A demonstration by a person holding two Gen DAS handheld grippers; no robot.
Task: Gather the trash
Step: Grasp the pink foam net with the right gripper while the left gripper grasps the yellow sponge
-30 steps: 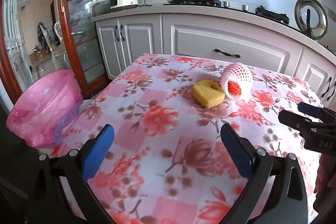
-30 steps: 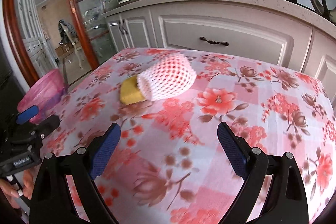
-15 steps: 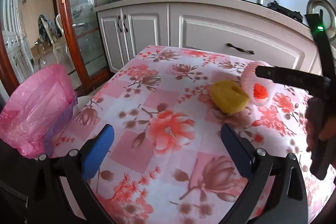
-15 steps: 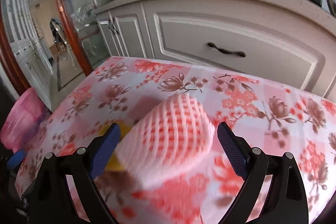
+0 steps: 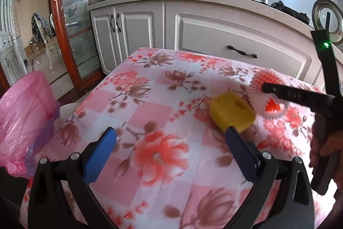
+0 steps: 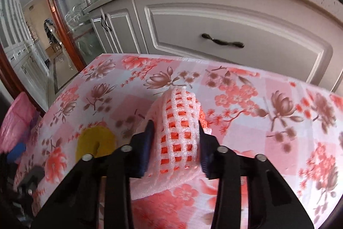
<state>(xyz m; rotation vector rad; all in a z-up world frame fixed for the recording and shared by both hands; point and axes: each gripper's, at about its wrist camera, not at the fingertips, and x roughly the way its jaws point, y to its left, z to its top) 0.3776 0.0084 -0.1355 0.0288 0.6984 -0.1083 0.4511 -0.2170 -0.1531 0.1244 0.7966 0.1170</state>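
Pink-lined bin (image 5: 21,119): stood at the far left, off the table's left edge, mouth open; its base was cut off by the frame.

Left gripper (image 5: 169,143): hovered over the flowered tablecloth (image 5: 133,113) with its blue pads wide apart and nothing between them.

Yellow sponge (image 5: 232,112): lay on the cloth just beyond the left gripper's right-hand pad, untouched, with a hole in its top face.

Foam fruit net (image 6: 179,132): sat just right of the sponge, pink-white mesh with orange showing through, possibly fruit or an inner layer; it was squeezed narrow where the pads met it.

Right gripper (image 6: 174,143): its jaws were closing, with the net between them and both pads already pressing its sides, the net's lower part resting on the cloth.

Step in hand: judged to be the grasp of the first piece of trash, with nothing yet carried to the bin.

Next move: would call for a firm hold, a lift clear of the sponge, then a carry leftward across the table to the bin; the soft mesh could slip or spring.

Hard to tell: what filled the net, and whether it touched the sponge. The bin's contents were hidden by its liner.
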